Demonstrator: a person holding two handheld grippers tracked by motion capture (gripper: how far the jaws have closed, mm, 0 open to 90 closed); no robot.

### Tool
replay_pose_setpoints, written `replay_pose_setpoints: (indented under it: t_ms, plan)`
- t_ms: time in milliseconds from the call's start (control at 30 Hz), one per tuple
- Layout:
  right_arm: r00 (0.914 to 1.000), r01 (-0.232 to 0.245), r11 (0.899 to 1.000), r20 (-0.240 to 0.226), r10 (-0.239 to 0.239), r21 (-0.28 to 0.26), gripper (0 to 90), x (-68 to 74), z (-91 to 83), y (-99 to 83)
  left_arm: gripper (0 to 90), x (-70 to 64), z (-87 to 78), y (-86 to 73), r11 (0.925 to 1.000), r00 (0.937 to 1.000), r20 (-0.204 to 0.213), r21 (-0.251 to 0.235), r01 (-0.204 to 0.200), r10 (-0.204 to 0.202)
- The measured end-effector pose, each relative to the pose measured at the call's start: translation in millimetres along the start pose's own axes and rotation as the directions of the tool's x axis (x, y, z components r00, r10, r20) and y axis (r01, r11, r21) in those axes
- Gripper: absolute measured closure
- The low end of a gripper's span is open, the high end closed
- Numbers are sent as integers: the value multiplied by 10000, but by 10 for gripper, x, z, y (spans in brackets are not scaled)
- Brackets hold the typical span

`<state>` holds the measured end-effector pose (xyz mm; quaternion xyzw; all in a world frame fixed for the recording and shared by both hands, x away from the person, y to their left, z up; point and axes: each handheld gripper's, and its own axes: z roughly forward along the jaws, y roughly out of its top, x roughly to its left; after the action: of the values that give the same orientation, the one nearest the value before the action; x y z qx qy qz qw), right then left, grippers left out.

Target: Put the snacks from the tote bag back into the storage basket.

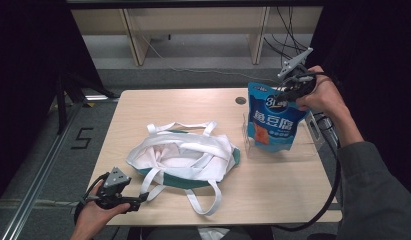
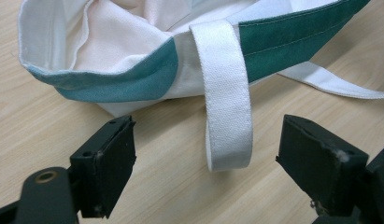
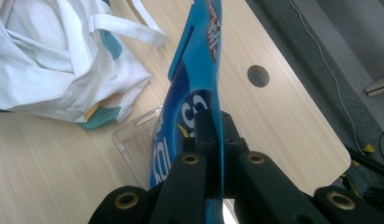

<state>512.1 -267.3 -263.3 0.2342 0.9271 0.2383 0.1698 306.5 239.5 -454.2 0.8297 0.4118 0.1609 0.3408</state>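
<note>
1. Two claws work at the table (image 1: 153,102) in the high view. The right claw (image 1: 289,91) pinches the top edge of a blue pouch (image 1: 271,122), which hangs above a clear plastic tray (image 1: 310,147). The pouch bears a large "3", white characters too small to read, and an orange patch. The left claw (image 1: 141,197) rests at the table's near edge, just beside a strap of the white-and-green tote bag (image 1: 185,157). A "5" (image 1: 82,138) is marked on the floor.
2. Left gripper view: the jaws stand wide apart, a white strap loop (image 2: 227,116) lying between them, untouched. The bag (image 2: 133,51) is cut off at the top.
3. Right gripper view: the jaws are clamped on the pouch (image 3: 199,84), seen edge-on, so its print is mostly unreadable. The tray (image 3: 136,144) lies below and the bag (image 3: 54,70) to the left; a round hole (image 3: 258,75) pierces the table.
</note>
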Motion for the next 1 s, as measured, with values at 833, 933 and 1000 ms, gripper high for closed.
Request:
replay_pose_setpoints:
  t_ms: [833,933,1000]
  plan:
    - [9253,-2643,9159,1885,3292,-3022,463,103,-14,-531,182,3,7,-2,9999,9999,-121,-160,55,-57]
    - [8997,-3294,8703,1579,4069,-3662,438,204,-69,-630,182,-4,17,-6,9998,9997,-161,-132,167,-170]
    - [8925,-3320,8706,1777,4145,-3632,408,247,-108,-708,183,-12,19,-8,9995,9996,-102,-119,279,-280]
